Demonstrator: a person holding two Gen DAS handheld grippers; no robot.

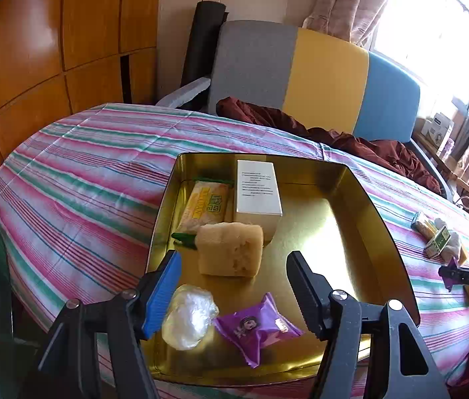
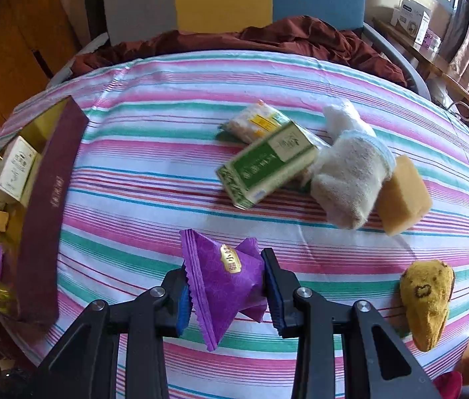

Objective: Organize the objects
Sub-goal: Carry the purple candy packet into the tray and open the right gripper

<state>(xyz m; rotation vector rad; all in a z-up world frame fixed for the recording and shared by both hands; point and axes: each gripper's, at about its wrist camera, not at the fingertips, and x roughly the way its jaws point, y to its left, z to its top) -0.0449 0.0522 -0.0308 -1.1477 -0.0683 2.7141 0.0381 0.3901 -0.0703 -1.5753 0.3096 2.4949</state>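
Note:
My left gripper (image 1: 234,262) hangs open over the gold tin (image 1: 377,219), with nothing between its pads. In the tin lie a white box (image 1: 257,189), a yellow packet (image 1: 206,206), a tan sponge (image 1: 231,249), a clear-wrapped white lump (image 1: 189,316) and a purple snack packet (image 1: 256,327). My right gripper (image 2: 224,266) is shut on another purple snack packet (image 2: 224,282), held above the striped cloth. Beyond it lie a green box (image 2: 267,163), a yellow-white packet (image 2: 254,121), a rolled white towel (image 2: 350,173) and an orange sponge (image 2: 404,196). The tin's maroon outer wall (image 2: 51,199) is at the left.
A yellow speckled plush (image 2: 428,299) lies at the right near the cloth's edge. A chair with a grey, yellow and blue back (image 1: 327,76) stands behind the table, with a dark red cloth (image 2: 267,38) on it. Wooden cabinets (image 1: 35,66) are to the left, a cluttered shelf (image 2: 414,23) to the right.

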